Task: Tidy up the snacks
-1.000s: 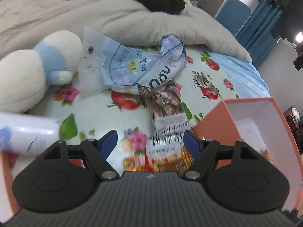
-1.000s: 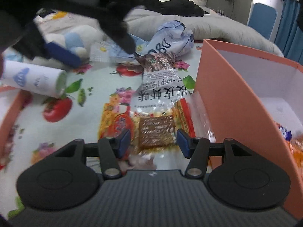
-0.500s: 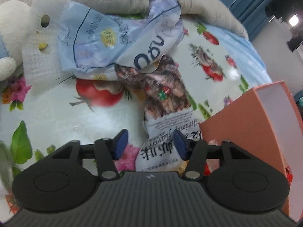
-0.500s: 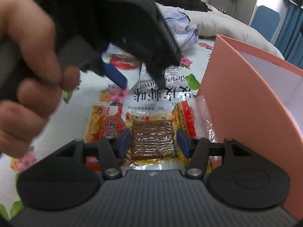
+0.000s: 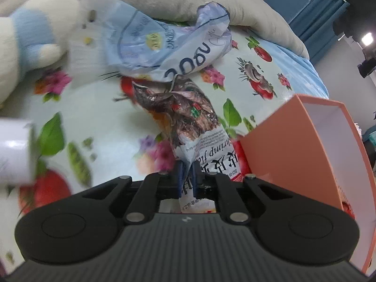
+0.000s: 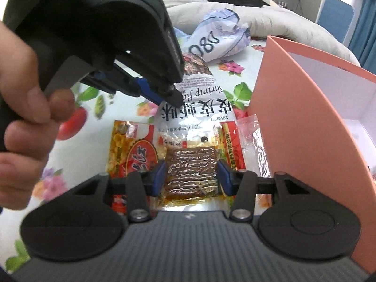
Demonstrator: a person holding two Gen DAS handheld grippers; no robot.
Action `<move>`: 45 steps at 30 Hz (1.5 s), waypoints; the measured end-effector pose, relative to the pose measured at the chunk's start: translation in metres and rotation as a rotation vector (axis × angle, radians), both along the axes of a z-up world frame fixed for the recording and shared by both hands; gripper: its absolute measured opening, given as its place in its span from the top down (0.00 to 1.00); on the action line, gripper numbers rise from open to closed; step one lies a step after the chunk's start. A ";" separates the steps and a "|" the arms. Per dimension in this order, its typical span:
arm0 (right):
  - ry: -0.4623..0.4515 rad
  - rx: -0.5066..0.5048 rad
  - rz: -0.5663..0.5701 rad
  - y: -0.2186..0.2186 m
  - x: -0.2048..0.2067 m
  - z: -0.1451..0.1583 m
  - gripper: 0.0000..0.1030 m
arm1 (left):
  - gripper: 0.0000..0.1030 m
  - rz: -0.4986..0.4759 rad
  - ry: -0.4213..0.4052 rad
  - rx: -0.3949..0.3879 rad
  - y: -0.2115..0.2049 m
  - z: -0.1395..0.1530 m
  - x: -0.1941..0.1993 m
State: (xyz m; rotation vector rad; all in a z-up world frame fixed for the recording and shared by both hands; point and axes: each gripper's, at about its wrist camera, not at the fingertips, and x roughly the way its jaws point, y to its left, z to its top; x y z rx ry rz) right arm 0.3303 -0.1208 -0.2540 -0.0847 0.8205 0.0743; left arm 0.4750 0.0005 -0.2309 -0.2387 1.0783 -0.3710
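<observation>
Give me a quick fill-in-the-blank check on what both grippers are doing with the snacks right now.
1. The left gripper is closing on the ____ bag.
2. The right gripper straddles a packet holding a ____ slab.
3. The box is ____ outside.
4. The blue bag lies ____ the shrimp bag.

Missing: shrimp; brown; orange; beyond

Left tool (image 5: pixel 186 176) angled down, blue pads nearly together and closing, pinching packet edge between them. A bare hand (image 6: pixel 28 108) grips its handle. Right tool (image 6: pixel 191 176) angled down, jaws half apart, closing slowly.
</observation>
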 end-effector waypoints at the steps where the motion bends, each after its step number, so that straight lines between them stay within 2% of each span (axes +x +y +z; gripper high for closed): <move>1: 0.002 0.003 0.011 0.001 -0.006 0.002 0.52 | 0.92 0.009 -0.001 0.002 0.003 0.003 -0.008; 7: 0.020 0.027 0.058 0.004 -0.048 0.020 0.53 | 0.94 0.073 -0.007 0.005 0.021 0.025 -0.068; 8: 0.023 0.035 0.071 0.005 -0.056 0.023 0.59 | 0.94 0.083 -0.014 0.011 0.023 0.031 -0.081; 9: 0.033 0.036 0.080 0.006 -0.063 0.026 0.89 | 0.94 0.090 -0.022 0.018 0.023 0.036 -0.093; 13: 0.039 0.058 0.114 0.004 -0.094 0.034 0.88 | 0.94 0.129 -0.016 0.035 0.031 0.045 -0.147; 17: 0.027 0.076 0.142 0.002 -0.124 0.037 0.87 | 0.94 0.188 -0.012 -0.007 0.044 0.044 -0.197; 23: -0.007 0.039 0.233 -0.003 -0.154 0.041 0.85 | 0.95 0.282 -0.017 -0.061 0.068 0.039 -0.245; 24: -0.009 0.035 0.253 -0.004 -0.158 0.042 0.83 | 0.95 0.290 -0.015 -0.069 0.071 0.037 -0.251; 25: -0.011 0.032 0.271 -0.004 -0.164 0.042 0.73 | 0.95 0.294 -0.016 -0.072 0.073 0.036 -0.256; 26: -0.016 0.026 0.289 -0.005 -0.167 0.043 0.68 | 0.96 0.298 -0.017 -0.074 0.073 0.035 -0.259; 28: -0.028 -0.011 0.314 -0.004 -0.174 0.043 0.51 | 0.96 0.304 -0.023 -0.075 0.074 0.033 -0.260; 29: -0.030 -0.035 0.316 -0.004 -0.176 0.042 0.48 | 0.96 0.305 -0.027 -0.072 0.074 0.033 -0.262; 31: -0.020 -0.081 0.313 -0.003 -0.176 0.036 0.32 | 0.96 0.304 -0.034 -0.063 0.073 0.031 -0.263; 32: -0.009 -0.096 0.302 -0.003 -0.175 0.031 0.29 | 0.96 0.301 -0.036 -0.062 0.073 0.031 -0.264; 36: 0.060 -0.103 0.304 0.000 -0.173 0.020 0.27 | 0.96 0.295 -0.034 -0.072 0.073 0.027 -0.266; 40: 0.037 -0.287 0.333 0.013 -0.181 0.012 0.28 | 0.96 0.292 -0.025 -0.074 0.073 0.021 -0.267; 42: 0.051 -0.333 0.365 0.014 -0.184 0.007 0.29 | 0.96 0.291 -0.022 -0.078 0.074 0.019 -0.268; 45: 0.023 -0.408 0.392 0.018 -0.189 0.004 0.32 | 0.96 0.296 -0.021 -0.086 0.075 0.018 -0.269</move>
